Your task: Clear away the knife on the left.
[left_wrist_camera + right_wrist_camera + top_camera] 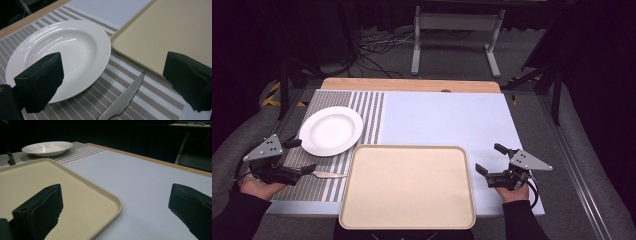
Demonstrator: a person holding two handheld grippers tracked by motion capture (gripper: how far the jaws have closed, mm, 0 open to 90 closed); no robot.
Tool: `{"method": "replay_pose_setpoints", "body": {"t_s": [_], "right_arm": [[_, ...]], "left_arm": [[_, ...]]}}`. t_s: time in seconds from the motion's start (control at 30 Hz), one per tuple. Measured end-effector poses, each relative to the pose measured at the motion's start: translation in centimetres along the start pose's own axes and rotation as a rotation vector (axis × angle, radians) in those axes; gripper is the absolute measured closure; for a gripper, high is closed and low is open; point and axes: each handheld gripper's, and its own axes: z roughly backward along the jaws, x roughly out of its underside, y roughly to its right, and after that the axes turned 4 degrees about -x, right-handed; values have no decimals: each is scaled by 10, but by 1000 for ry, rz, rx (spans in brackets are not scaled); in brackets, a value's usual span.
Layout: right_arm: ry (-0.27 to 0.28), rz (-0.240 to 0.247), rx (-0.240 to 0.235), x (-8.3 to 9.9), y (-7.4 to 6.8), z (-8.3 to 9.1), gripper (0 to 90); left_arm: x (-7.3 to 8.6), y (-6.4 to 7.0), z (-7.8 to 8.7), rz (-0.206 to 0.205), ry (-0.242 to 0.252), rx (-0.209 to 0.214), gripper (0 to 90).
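Note:
A white plate [331, 131] rests on a striped placemat [367, 112] at the left. Beside it, a knife [329, 174] lies on the placemat along the left edge of a big beige tray [408, 186]. My left gripper [302, 156] is open, just left of the knife and below the plate. In the left gripper view the plate [62, 50] and the knife [122, 101] show between the wide-apart jaws of the left gripper [115, 65]. My right gripper [490, 158] is open and holds nothing, just right of the tray [37, 182].
A pale blue mat [442, 120] covers the table right of the placemat. The table's wooden far edge [412, 84] runs behind it. A metal frame [457, 30] and cables lie on the floor beyond.

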Motion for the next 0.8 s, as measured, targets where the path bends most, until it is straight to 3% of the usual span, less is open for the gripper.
{"method": "replay_pose_setpoints", "body": {"t_s": [0.1, 0.17, 0.27, 0.43, 0.8], "right_arm": [[-5, -2, 2, 0, 0, 0, 2], [-6, -2, -1, 1, 0, -1, 2], [-10, -9, 0, 1, 0, -1, 2], [-11, -11, -5, 1, 0, -2, 2], [-14, -12, -10, 1, 0, -2, 2]], "left_arm": [[-5, -5, 4, -40, -74, -18, 51], [-6, -6, 5, -44, -89, -17, 52], [-12, -8, 8, -89, -145, -34, 51], [-21, -13, 4, -162, -240, -24, 61], [-30, -15, -9, -246, -376, 2, 67]]}}
